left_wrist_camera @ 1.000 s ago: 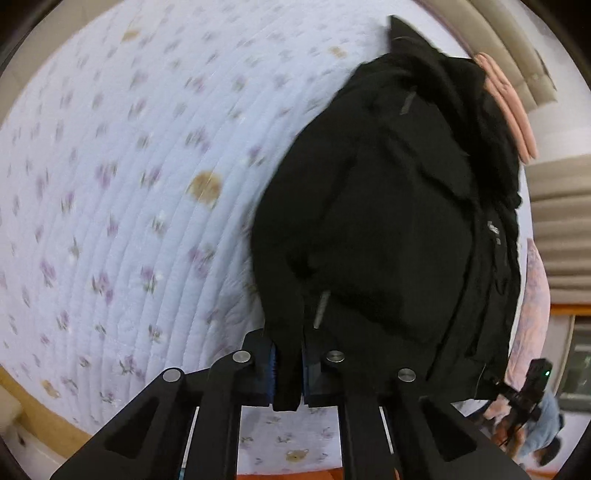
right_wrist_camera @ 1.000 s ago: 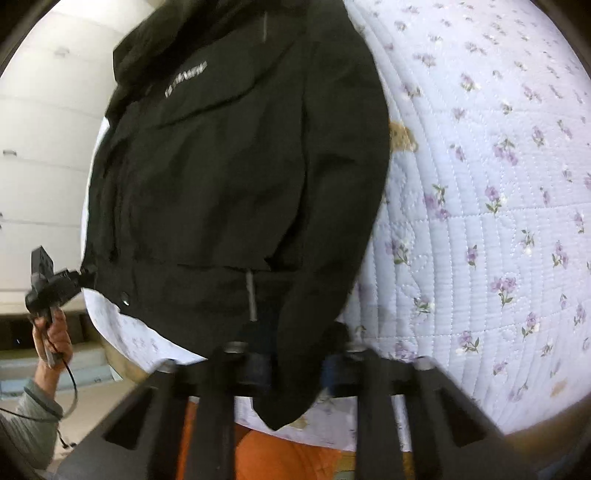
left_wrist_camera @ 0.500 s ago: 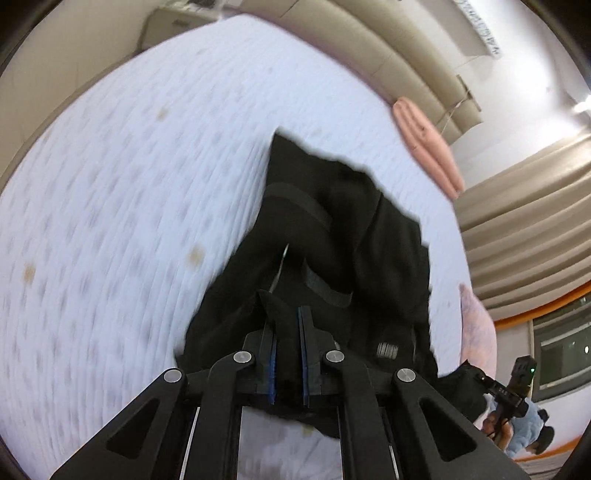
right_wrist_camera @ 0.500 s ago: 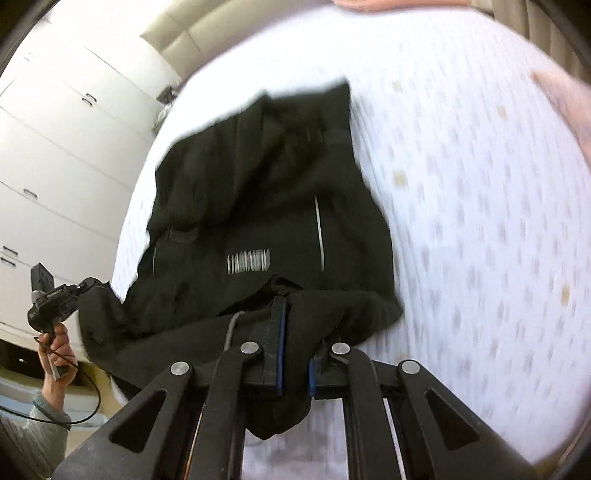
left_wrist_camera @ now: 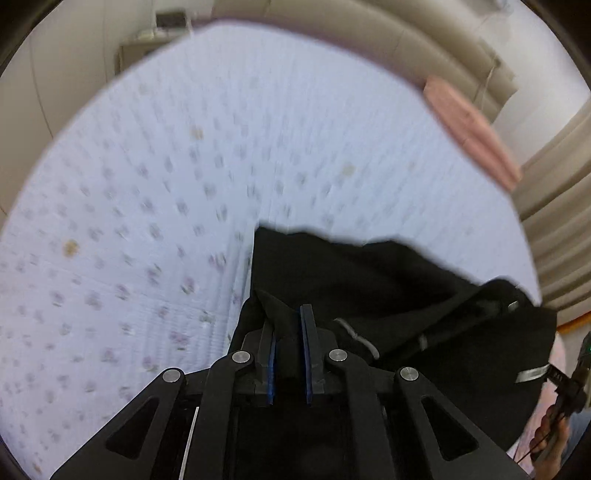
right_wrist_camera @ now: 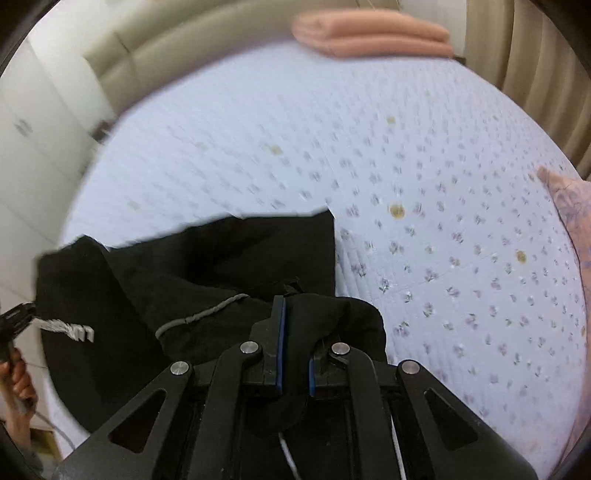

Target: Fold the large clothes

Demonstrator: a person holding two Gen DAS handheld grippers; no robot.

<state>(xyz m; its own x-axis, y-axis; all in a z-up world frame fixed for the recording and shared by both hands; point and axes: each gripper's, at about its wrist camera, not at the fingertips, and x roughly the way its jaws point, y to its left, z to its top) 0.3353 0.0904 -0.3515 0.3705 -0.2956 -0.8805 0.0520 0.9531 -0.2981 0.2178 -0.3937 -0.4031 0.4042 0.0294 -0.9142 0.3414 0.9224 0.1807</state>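
Note:
A large black jacket (left_wrist_camera: 369,280) with grey trim lies at the near edge of a bed with a pale floral quilt (left_wrist_camera: 184,166). My left gripper (left_wrist_camera: 290,321) is shut on a fold of the jacket at its left edge. My right gripper (right_wrist_camera: 295,314) is shut on a bunched black fold of the jacket (right_wrist_camera: 221,266) at its right edge. The jacket hangs between the two grippers and reaches only a little way onto the quilt (right_wrist_camera: 406,147). White lettering (right_wrist_camera: 70,326) shows on the jacket's left part in the right wrist view.
A folded pink towel (left_wrist_camera: 469,125) lies at the far end of the bed by a beige headboard (left_wrist_camera: 369,33); it also shows in the right wrist view (right_wrist_camera: 369,33). A pink floral pillow (right_wrist_camera: 572,221) lies at the right. Curtains (left_wrist_camera: 554,184) and white cabinets (right_wrist_camera: 33,147) flank the bed.
Both grippers have lifted and pulled the jacket back toward the bed's near edge. It covered much of the quilt a second ago; now most of the quilt is bare.

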